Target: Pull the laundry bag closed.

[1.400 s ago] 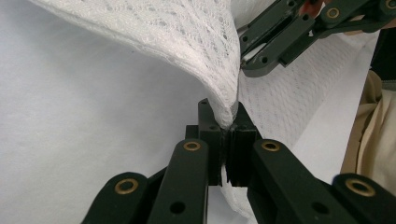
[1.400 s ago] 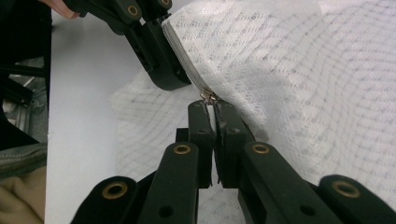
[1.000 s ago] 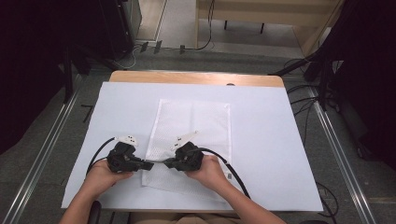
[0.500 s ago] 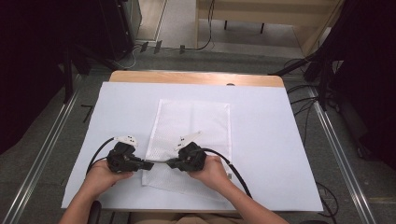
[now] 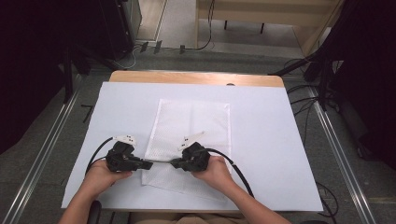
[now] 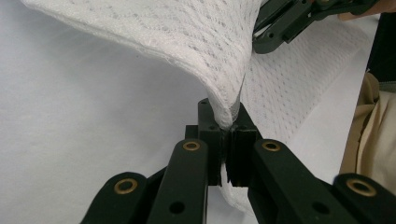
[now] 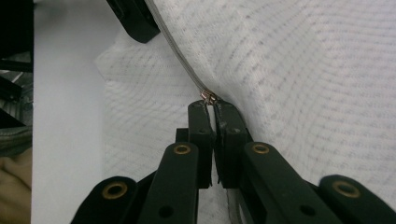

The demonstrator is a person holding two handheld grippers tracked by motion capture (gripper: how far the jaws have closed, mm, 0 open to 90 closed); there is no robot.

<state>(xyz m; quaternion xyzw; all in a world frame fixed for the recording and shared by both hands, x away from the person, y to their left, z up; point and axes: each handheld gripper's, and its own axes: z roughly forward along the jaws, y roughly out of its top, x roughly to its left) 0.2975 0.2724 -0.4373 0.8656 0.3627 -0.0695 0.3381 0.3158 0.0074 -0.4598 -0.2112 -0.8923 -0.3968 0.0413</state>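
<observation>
A white mesh bag (image 5: pixel 194 121) lies flat on the white table cover (image 5: pixel 261 140), its near edge lifted between my two grippers. My left gripper (image 5: pixel 148 163) points right and is shut on the bag's hem (image 6: pixel 227 116), as the left gripper view (image 6: pixel 227 126) shows. My right gripper (image 5: pixel 173 163) points left, facing it a short way off. In the right gripper view (image 7: pixel 212 109) its jaws are shut on the small metal zipper pull (image 7: pixel 208 97), with the grey zipper line (image 7: pixel 180 56) running away from it. The mesh (image 7: pixel 303 70) drapes over both.
A strip of wooden tabletop (image 5: pixel 196 77) shows beyond the white cover. Metal rails (image 5: pixel 39 154) run along both sides of the table. Cables (image 5: pixel 308 93) lie on the floor at the right. Each gripper's black cable (image 5: pixel 236 170) curls across the near table.
The right gripper has edged slightly to the right, away from the left one. The left gripper has stayed where it was. Both remain shut.
</observation>
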